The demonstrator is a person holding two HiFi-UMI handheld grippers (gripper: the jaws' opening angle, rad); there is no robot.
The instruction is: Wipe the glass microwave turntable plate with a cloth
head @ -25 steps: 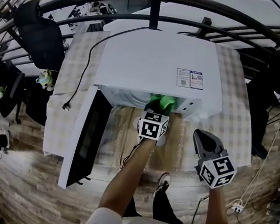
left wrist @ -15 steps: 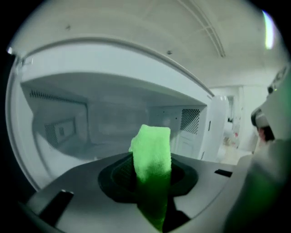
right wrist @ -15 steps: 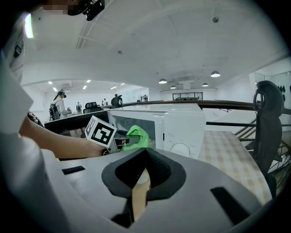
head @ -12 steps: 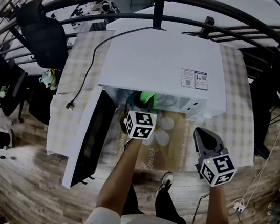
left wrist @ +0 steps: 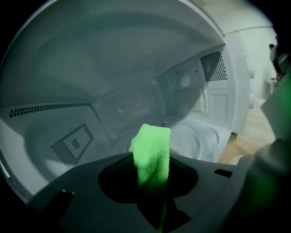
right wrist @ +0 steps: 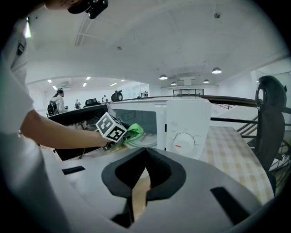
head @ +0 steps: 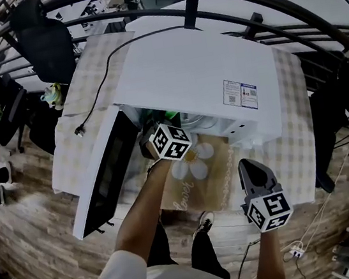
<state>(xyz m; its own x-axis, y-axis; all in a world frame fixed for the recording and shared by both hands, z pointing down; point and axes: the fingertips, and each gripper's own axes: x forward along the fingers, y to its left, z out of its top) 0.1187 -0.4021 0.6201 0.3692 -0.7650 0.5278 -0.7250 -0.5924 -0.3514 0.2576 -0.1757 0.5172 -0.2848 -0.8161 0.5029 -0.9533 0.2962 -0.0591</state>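
Observation:
The white microwave (head: 197,74) stands with its door (head: 102,171) swung open to the left. My left gripper (head: 164,137) reaches into the cavity mouth, shut on a bright green cloth (left wrist: 152,152). The cloth sticks up between the jaws. The glass turntable plate (left wrist: 200,139) lies on the cavity floor, just right of and behind the cloth; whether they touch is unclear. From the right gripper view the cloth (right wrist: 132,132) sits over the plate's edge (right wrist: 146,142). My right gripper (head: 256,182) hangs in front of the microwave, shut and holding nothing (right wrist: 141,175).
A tan mat with a flower print (head: 199,177) lies before the microwave on a checked tablecloth (head: 297,138). The power cord (head: 100,94) trails off to the left. Black office chairs (head: 44,38) and a curved railing (head: 236,27) stand behind.
My left gripper has swept leftward across the cavity mouth with the green cloth, toward the door side. The right gripper has stayed where it was.

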